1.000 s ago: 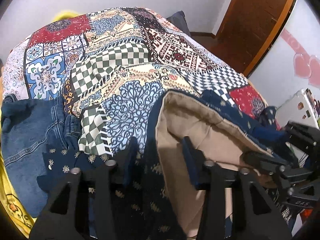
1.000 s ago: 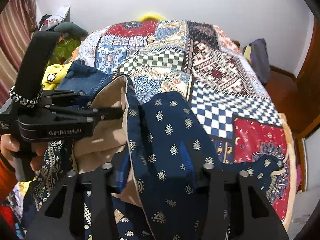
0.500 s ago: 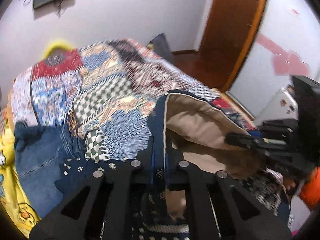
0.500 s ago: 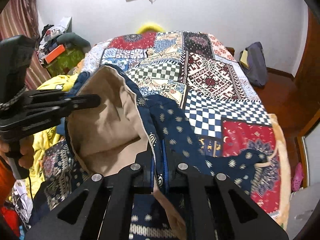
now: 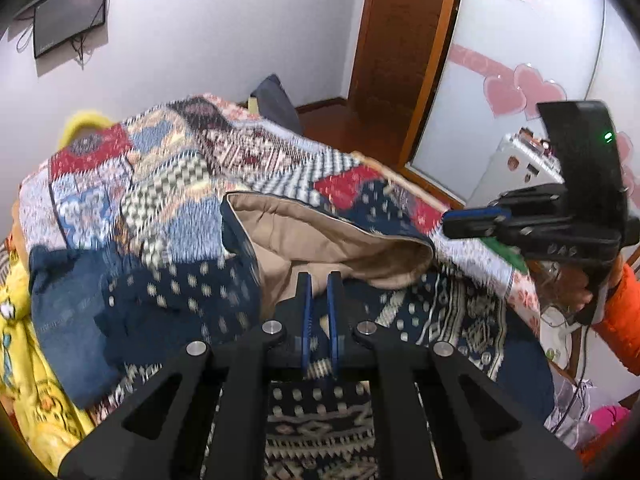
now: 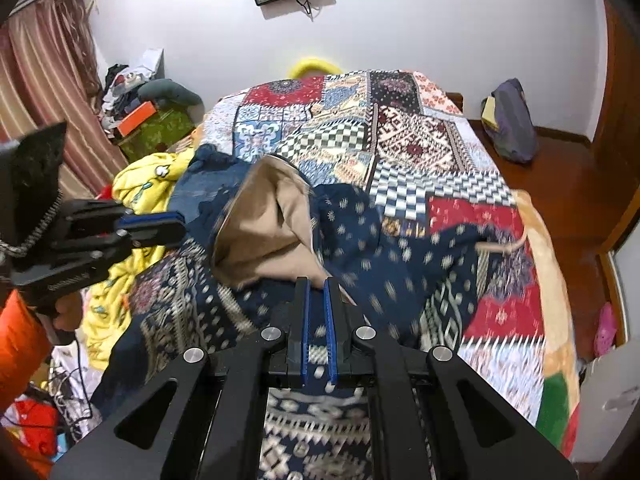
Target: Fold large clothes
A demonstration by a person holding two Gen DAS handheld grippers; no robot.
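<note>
A large navy garment (image 5: 192,292) with pale motifs and a beige lining (image 5: 320,236) lies bunched on the near end of the bed. My left gripper (image 5: 318,280) is shut on its patterned edge, and cloth shows between the blue pads. The right gripper (image 6: 316,284) is shut on the same garment (image 6: 380,248), just beside the lining (image 6: 272,220). Each gripper shows in the other's view, held in a hand with an orange sleeve: the right gripper (image 5: 472,220) at the right, the left gripper (image 6: 168,226) at the left. The cloth hangs down below both grippers.
A patchwork quilt (image 6: 420,140) covers the bed. Blue jeans (image 5: 60,300) and a yellow blanket (image 6: 136,184) lie at its left side. A dark bag (image 6: 508,120) sits on the wooden floor by the wall. A cluttered stand (image 6: 148,120) is at the left, a wooden door (image 5: 396,40) at the right.
Both grippers went from open around the garment's edge to shut on it. They then rose and drew back from the bed, lifting the cloth and opening the beige lining.
</note>
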